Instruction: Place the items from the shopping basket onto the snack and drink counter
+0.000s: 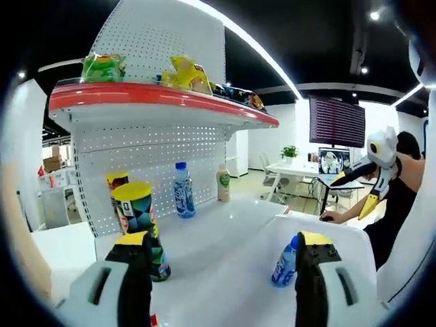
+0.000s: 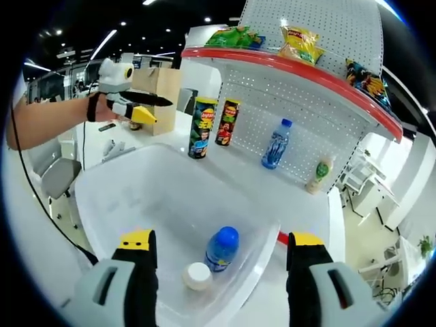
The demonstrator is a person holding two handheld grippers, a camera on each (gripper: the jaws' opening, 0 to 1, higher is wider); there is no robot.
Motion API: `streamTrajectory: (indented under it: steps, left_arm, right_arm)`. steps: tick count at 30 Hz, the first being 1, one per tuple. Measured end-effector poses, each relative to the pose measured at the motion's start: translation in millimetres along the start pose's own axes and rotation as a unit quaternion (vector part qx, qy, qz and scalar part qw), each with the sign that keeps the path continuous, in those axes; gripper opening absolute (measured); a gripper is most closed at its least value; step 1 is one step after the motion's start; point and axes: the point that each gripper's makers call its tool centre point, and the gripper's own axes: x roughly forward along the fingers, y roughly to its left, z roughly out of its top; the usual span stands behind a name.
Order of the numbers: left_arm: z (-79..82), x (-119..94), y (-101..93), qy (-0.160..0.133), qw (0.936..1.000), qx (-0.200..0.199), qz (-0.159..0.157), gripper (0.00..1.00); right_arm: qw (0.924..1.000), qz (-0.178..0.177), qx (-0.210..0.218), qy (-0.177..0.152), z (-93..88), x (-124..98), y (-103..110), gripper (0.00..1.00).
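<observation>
My left gripper (image 1: 225,240) is open and holds nothing; it hovers above the white shopping basket (image 1: 225,286) and faces the counter (image 1: 211,225). A blue bottle (image 1: 285,262) lies in the basket beside its right jaw. My right gripper (image 2: 221,240) is also open, above the basket (image 2: 122,197). Below it sit a blue-capped bottle (image 2: 221,249) and a white-capped bottle (image 2: 197,276). On the counter (image 2: 272,187) stand two chip cans (image 2: 202,128) (image 2: 227,122), a blue water bottle (image 2: 276,144) and a pale bottle (image 2: 318,176). The left gripper (image 2: 153,109) is at upper left, held by a hand.
A red-edged upper shelf (image 2: 306,71) overhangs the counter and carries snack bags (image 2: 300,42), with a pegboard back panel (image 1: 157,153) behind. The right gripper (image 1: 351,191) is held by a person at the right. Desks and a wall screen (image 1: 337,121) stand farther off.
</observation>
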Motion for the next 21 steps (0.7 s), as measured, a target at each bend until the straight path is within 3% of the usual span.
streamTrajectory:
  steps: [1,7,13,17,21]
  left_arm:
    - [-4.3,2,-6.9,0.012,0.9998,0.011,-0.011,0.88]
    - [-6.7,13,-26.1,0.017,0.9988,0.034,-0.031,0.88]
    - [-5.1,20,-44.2,0.003,0.9974,0.030,-0.065,0.88]
    - [-14.3,29,-58.3,0.015,0.9953,0.043,-0.086,0.87]
    - [-18.0,38,-78.0,0.009,0.9921,0.036,-0.120,0.87]
  right_arm:
    - [1.0000,-0.001,0.001,0.001,-0.9,0,-1,0.77]
    - [1.0000,-0.005,0.006,0.001,-2.1,-1,-4,0.77]
    - [0.9999,-0.006,0.008,0.006,-8.0,-1,-5,0.77]
    - [0.9999,-0.007,0.006,0.012,-10.9,0,-6,0.77]
    - [0.9998,-0.009,0.009,0.015,-12.2,1,-8,0.77]
